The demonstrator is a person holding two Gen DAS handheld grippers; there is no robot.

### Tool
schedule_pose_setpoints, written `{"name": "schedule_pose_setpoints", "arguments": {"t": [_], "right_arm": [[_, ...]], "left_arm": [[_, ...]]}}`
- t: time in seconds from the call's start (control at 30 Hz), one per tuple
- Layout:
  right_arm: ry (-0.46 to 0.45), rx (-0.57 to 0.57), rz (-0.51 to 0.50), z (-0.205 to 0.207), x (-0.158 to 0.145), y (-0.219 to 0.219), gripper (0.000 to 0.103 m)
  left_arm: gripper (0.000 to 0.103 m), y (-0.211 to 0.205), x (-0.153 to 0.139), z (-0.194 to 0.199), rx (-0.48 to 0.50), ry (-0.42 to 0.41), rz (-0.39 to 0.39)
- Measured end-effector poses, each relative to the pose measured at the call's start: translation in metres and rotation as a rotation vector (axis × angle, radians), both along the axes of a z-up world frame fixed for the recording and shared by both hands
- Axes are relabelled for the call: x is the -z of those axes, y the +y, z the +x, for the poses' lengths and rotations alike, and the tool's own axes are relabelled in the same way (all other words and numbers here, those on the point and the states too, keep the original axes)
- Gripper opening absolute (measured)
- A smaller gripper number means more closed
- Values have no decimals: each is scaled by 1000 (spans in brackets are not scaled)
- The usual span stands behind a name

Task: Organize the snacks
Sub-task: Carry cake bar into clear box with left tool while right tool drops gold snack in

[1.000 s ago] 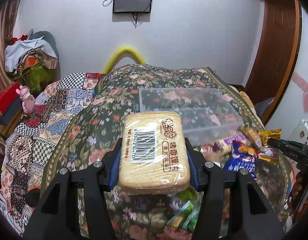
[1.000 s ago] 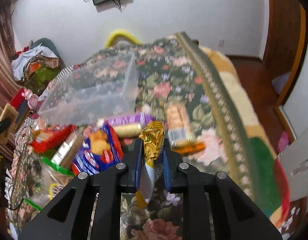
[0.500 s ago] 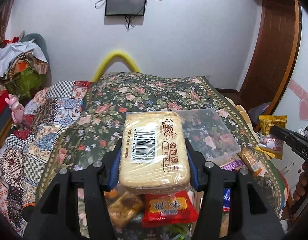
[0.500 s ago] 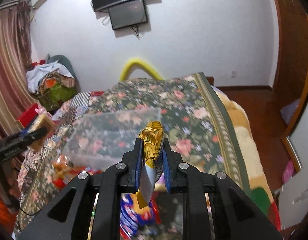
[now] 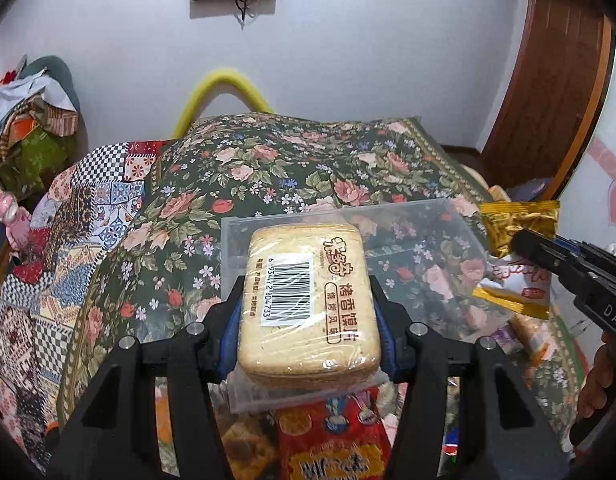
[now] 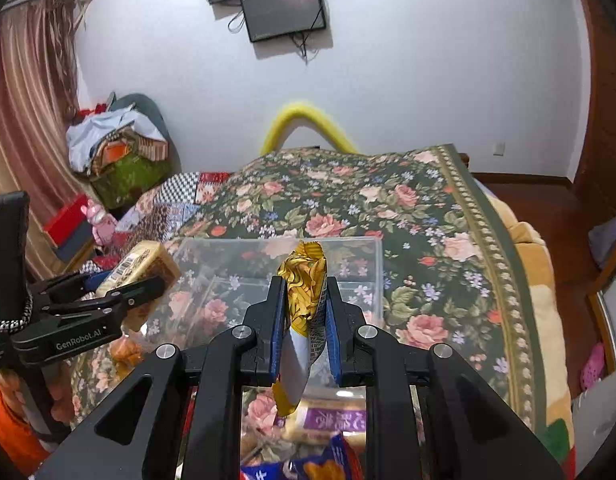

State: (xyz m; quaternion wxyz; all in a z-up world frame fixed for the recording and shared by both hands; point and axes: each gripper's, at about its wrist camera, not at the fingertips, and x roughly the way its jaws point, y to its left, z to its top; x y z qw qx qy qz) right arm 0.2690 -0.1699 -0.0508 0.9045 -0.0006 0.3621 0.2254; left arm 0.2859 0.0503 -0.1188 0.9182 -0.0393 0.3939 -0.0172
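Observation:
My left gripper (image 5: 308,300) is shut on a clear-wrapped pack of tan biscuits (image 5: 308,300) with a barcode label, held above the near left end of a clear plastic bin (image 5: 423,236). My right gripper (image 6: 306,296) is shut on a gold and white snack packet (image 6: 304,280), held over the bin's near side (image 6: 347,248). The right gripper with its packet (image 5: 515,224) also shows at the right of the left wrist view. The left gripper with the biscuits (image 6: 144,264) shows at the left of the right wrist view. The bin looks empty.
The bin sits on a floral bedspread (image 5: 276,160). Loose snacks lie below the grippers: a red packet (image 5: 331,440), a purple-labelled pack (image 6: 331,420), a blue packet (image 6: 319,468). A patchwork quilt (image 5: 88,208) lies left. A wooden door (image 5: 559,80) stands at right.
Both grippers have risen from the snack pile with their packs and come forward over the bin's near side. The bin now sits closer beneath both.

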Motion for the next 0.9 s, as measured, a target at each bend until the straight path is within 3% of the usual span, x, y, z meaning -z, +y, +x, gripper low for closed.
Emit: {"name": "schedule_pose_setpoints", "arguments": {"t": [0.47, 0.63, 0.77, 0.9], "right_arm": [[149, -70, -116, 33, 49, 25, 17], [154, -83, -136, 30, 53, 28, 19], [158, -73, -132, 29, 51, 29, 20], [131, -66, -148, 23, 43, 29, 35]], "left_arm": [[55, -15, 42, 34, 67, 144, 71], [55, -11, 50, 35, 61, 176, 30], [55, -8, 42, 30, 37, 143, 31], [55, -5, 21, 20, 42, 96, 24]]}}
